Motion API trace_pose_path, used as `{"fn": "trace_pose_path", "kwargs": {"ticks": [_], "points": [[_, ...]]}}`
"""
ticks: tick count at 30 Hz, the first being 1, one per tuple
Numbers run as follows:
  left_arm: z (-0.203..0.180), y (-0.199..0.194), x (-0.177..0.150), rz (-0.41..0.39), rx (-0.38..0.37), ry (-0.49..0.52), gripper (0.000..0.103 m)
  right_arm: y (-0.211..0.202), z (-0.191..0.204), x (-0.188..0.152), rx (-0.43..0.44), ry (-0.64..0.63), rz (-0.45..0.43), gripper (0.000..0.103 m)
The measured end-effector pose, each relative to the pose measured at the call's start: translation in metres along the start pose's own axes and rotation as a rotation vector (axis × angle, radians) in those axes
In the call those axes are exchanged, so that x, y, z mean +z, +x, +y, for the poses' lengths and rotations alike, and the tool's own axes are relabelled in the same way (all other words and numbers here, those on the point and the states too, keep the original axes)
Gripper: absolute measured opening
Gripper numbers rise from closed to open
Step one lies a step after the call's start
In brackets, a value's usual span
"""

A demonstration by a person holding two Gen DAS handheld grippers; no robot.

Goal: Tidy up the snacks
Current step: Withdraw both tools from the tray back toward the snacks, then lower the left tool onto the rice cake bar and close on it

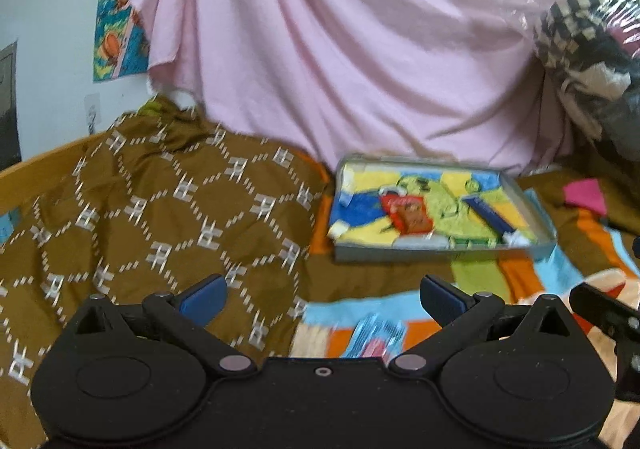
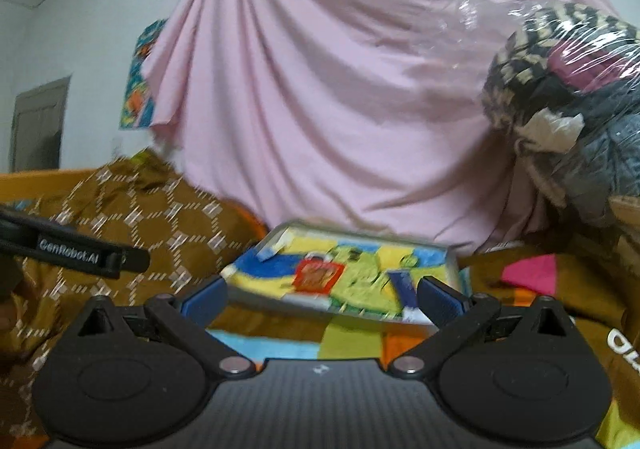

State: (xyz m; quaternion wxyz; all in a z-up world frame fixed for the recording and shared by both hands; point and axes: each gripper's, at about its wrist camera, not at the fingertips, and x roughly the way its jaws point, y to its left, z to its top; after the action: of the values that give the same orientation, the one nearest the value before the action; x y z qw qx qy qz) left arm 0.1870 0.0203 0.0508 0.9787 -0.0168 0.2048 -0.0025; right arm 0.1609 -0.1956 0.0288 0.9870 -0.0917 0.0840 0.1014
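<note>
Two tongs: left tongs [image 1: 323,297] and right tongs [image 2: 322,299] both spread wide, pinching nothing.
Tray [image 1: 440,253]: on the bed, near its far edge.
Red snack packet [image 1: 410,213]: flat in the tray.
Blue bar [image 1: 490,213]: beside it (long axis slanting toward the tray's near-right corner).
Blue-pink packet [image 1: 376,337]: on the bedspread [image 1: 476,273], just ahead of left tongs, blurred.

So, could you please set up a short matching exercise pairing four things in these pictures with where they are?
Things:
1. red snack packet
2. blue-and-pink wrapped snack
3. pink sheet
4. brown patterned cloth

Places:
A. hanging behind the tray
B. inside the tray
C. bunched to the left of the tray
D. on the bedspread between the left gripper fingers

Pairs: 1-B, 2-D, 3-A, 4-C
</note>
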Motion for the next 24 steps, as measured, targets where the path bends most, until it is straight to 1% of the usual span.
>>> {"fn": "trace_pose_path", "kwargs": {"ticks": [4, 9, 12, 14, 17, 20, 24], "points": [[0.009, -0.002, -0.012, 0.061, 0.02, 0.023, 0.102, -0.006, 0.016, -0.011, 0.03, -0.04, 0.059, 0.103], [0.015, 0.001, -0.026, 0.131, 0.035, 0.058, 0.102, -0.012, 0.028, -0.022, 0.094, -0.017, 0.146, 0.103], [0.019, 0.01, -0.035, 0.206, 0.026, 0.082, 0.102, -0.013, 0.036, -0.029, 0.132, -0.005, 0.2, 0.103], [0.021, 0.018, -0.042, 0.272, 0.023, 0.1, 0.102, -0.01, 0.042, -0.034, 0.157, 0.003, 0.238, 0.103], [0.025, 0.026, -0.047, 0.335, 0.014, 0.092, 0.102, -0.005, 0.05, -0.042, 0.193, 0.004, 0.291, 0.103], [0.026, 0.03, -0.046, 0.359, 0.001, 0.072, 0.102, 0.001, 0.059, -0.049, 0.217, -0.017, 0.335, 0.103], [0.026, 0.037, -0.043, 0.382, 0.004, 0.07, 0.102, 0.008, 0.071, -0.057, 0.245, -0.038, 0.377, 0.103]]}}
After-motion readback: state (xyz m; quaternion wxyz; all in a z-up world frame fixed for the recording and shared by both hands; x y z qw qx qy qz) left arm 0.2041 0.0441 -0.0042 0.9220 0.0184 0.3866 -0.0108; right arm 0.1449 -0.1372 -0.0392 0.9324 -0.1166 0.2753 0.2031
